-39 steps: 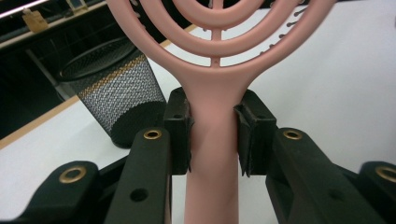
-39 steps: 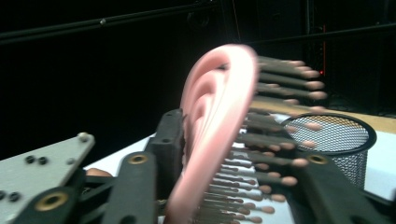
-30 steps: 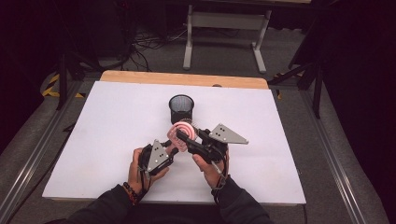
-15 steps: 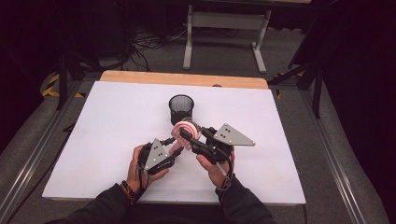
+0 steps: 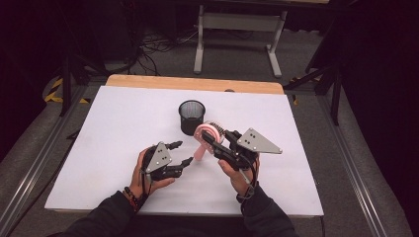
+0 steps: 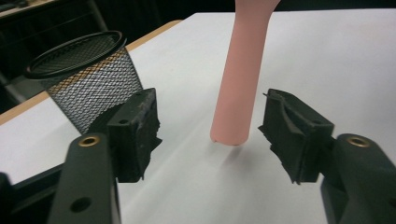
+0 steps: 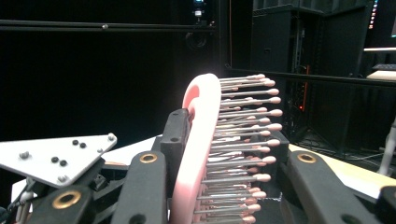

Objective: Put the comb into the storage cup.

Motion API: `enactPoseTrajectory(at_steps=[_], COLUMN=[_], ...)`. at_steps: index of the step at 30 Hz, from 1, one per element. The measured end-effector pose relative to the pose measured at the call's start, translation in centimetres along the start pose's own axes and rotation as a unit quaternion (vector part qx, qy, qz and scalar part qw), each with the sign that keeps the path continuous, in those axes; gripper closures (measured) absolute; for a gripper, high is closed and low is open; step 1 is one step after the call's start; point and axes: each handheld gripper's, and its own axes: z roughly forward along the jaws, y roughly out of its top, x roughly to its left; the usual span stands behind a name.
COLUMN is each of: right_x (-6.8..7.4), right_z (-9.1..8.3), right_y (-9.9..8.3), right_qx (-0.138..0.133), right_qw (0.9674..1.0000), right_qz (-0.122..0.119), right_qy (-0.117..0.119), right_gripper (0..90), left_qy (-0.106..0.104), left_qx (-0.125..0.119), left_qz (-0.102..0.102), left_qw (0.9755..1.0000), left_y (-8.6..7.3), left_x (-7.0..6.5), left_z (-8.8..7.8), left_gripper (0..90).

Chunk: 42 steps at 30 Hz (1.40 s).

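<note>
My right gripper is shut on the head of a pink hairbrush, and its grey plate points right. In the right gripper view my right gripper clamps the hairbrush upright, with the metal bristles pointing right. The pink handle hangs down toward the table. My left gripper is open beside the handle's lower end. In the left gripper view the handle stands between the open pads of my left gripper without touching either, its tip just at the white surface.
A black mesh cup stands upright just behind the brush, and in the left gripper view the mesh cup is at the left. The white table top has a wooden strip along its far edge.
My right gripper has carried the brush a little to the right and away from me. My left gripper has stayed near the handle's lower end.
</note>
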Motion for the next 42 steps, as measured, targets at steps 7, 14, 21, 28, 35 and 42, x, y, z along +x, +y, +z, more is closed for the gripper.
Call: enactPoseTrajectory(at_steps=[7, 14, 21, 28, 35, 42], right_x=[-0.7, -1.0, -1.0, -1.1, -1.2, -1.5], right_z=[-0.5, -0.8, -0.9, -0.8, -0.9, -1.1], right_y=[-0.1, -0.3, -0.3, -0.3, -0.2, 0.0], right_qx=[0.006, 0.011, 0.015, 0.018, 0.014, 0.012], right_qw=[0.9999, 0.9998, 0.9996, 0.9995, 0.9994, 0.9994], right_qz=[-0.005, -0.010, -0.019, -0.020, -0.021, -0.022], right_qy=[-0.008, -0.011, -0.016, -0.017, -0.022, -0.023], right_gripper=[63.2, 63.2, 63.2, 63.2, 63.1, 63.1], left_qy=[-0.013, -0.018, -0.024, -0.028, -0.023, -0.015], left_qx=[-0.007, -0.005, 0.000, 0.003, 0.004, 0.005], left_qz=[0.008, 0.024, 0.034, 0.030, 0.035, 0.024], left_qw=[0.9999, 0.9995, 0.9991, 0.9991, 0.9991, 0.9996], left_y=[0.2, 0.2, 0.1, -0.2, -0.8, -2.1], left_x=[0.7, 1.5, 2.2, 3.1, 3.5, 4.1], left_z=[-0.8, -1.6, -2.3, -3.4, -5.1, -6.6], left_gripper=[22.6, 15.9, 10.3, 6.7, 4.4, 4.2])
